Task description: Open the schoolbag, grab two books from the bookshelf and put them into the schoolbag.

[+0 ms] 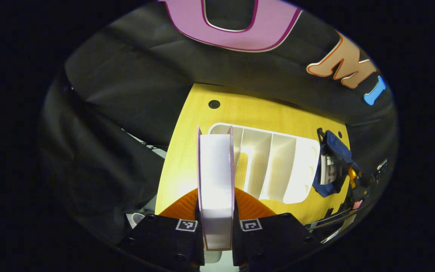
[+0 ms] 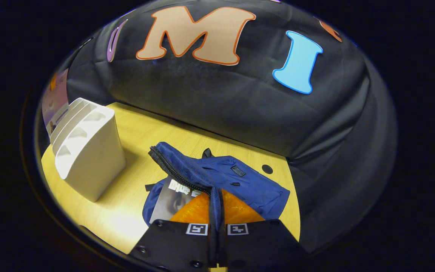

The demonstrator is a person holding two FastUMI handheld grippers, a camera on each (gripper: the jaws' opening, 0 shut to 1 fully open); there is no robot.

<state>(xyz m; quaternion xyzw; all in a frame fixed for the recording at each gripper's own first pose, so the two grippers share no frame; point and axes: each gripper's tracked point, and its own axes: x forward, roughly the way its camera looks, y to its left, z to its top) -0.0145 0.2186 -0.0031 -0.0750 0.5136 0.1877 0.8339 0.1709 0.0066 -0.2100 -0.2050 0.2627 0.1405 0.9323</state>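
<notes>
In the left gripper view my left gripper [image 1: 217, 230] is shut on a book with pink covers [image 1: 216, 181], held edge-on with its white pages toward the camera. Behind it stands the white bookshelf [image 1: 278, 166] with its slots showing no books. The blue schoolbag [image 1: 334, 162] lies beyond the shelf at the right. In the right gripper view my right gripper [image 2: 217, 234] is shut on the schoolbag's blue flap [image 2: 187, 170], holding it up. A first book [image 2: 172, 200] with a dark cover lies inside the open schoolbag [image 2: 247, 185]. The bookshelf [image 2: 89, 155] stands at the left.
A yellow wooden table [image 2: 134, 139] carries everything. It has a round cable hole [image 2: 267, 169] near the bag and another cable hole [image 1: 214, 104] at its far end. Black cloth walls close in behind the table. The other gripper's book [image 2: 54, 100] shows beyond the shelf.
</notes>
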